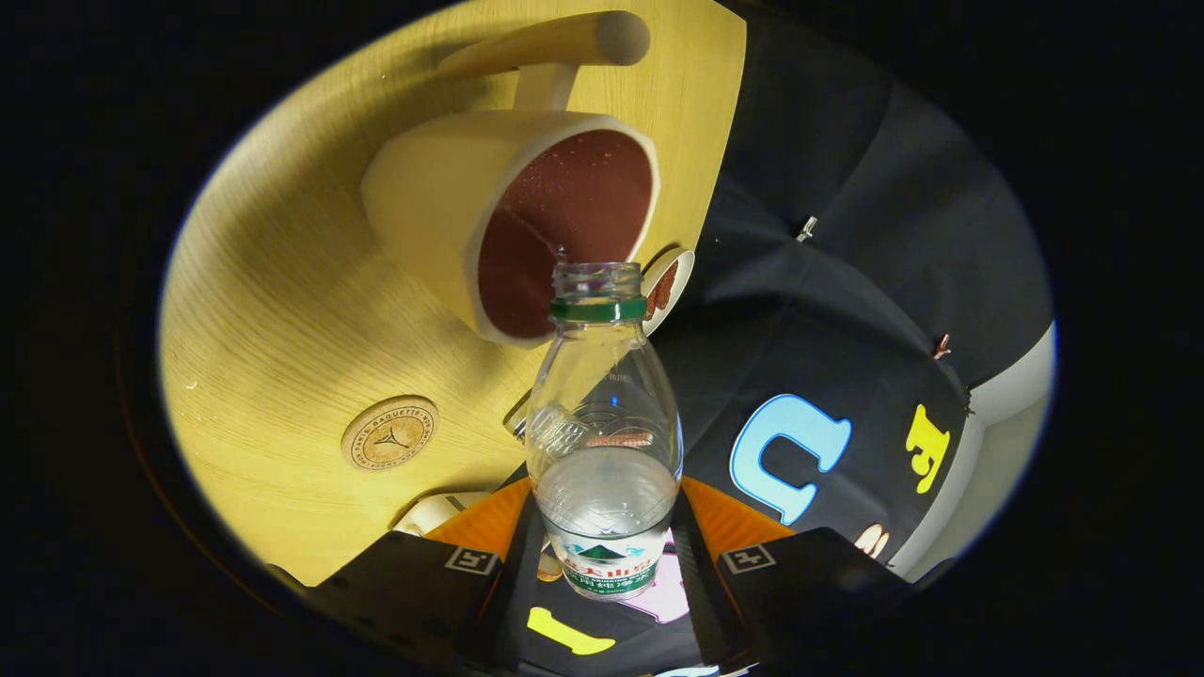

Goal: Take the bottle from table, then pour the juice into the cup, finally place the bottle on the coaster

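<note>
The gripper [607, 555] pinches a clear plastic bottle [604, 442] by its lower body, one finger pressing on each side at the label. The bottle runs straight ahead from the fingers with its neck pointing away, cap off, a green ring [598, 308] around the open mouth. Liquid sits in the lower half of the bottle, near the fingers; the upper half looks empty. The mouth lies just at the rim of a cream cup [442, 202], over its opening. The cup has a brown inside with small droplets on the wall, and a long rounded handle [555, 42] that sticks out on its far side. The cup stands on a yellow wood-grain table [273, 291]. A round cork coaster [389, 432] with a stamped emblem lies flat on the table beside the bottle, apart from the cup, with nothing on it. A second small round disc [666, 287] with a butterfly pattern shows at the table's edge just past the bottle's mouth, partly hidden by the neck
</note>
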The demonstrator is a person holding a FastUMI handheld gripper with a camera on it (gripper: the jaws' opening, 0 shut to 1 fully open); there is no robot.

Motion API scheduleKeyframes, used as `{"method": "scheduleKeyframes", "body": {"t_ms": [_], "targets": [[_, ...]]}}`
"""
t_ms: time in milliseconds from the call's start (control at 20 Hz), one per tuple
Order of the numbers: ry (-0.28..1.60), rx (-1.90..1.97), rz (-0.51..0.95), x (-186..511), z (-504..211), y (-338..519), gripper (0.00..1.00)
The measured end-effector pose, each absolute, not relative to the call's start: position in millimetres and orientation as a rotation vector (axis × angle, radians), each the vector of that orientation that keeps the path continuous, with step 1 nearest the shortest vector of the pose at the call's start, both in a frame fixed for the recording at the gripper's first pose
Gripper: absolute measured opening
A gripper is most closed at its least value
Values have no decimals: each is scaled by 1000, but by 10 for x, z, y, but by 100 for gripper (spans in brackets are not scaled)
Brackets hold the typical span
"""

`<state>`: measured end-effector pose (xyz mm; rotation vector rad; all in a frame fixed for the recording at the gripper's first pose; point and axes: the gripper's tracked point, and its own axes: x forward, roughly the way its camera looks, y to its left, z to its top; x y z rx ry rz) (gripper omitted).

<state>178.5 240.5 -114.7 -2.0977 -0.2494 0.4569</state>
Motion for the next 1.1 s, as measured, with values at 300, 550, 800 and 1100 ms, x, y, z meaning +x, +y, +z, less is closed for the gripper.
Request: {"method": "scheduleKeyframes", "body": {"t_ms": [300, 550, 800, 1100], "targets": [[-290, -2136, 459, 1756, -1116, 2441, 70], [-313, -2153, 466, 1736, -1109, 2439, 70], [-323, -2161, 462, 1721, -1109, 2461, 70], [-337, -2165, 462, 1698, -1106, 2478, 70]]}}
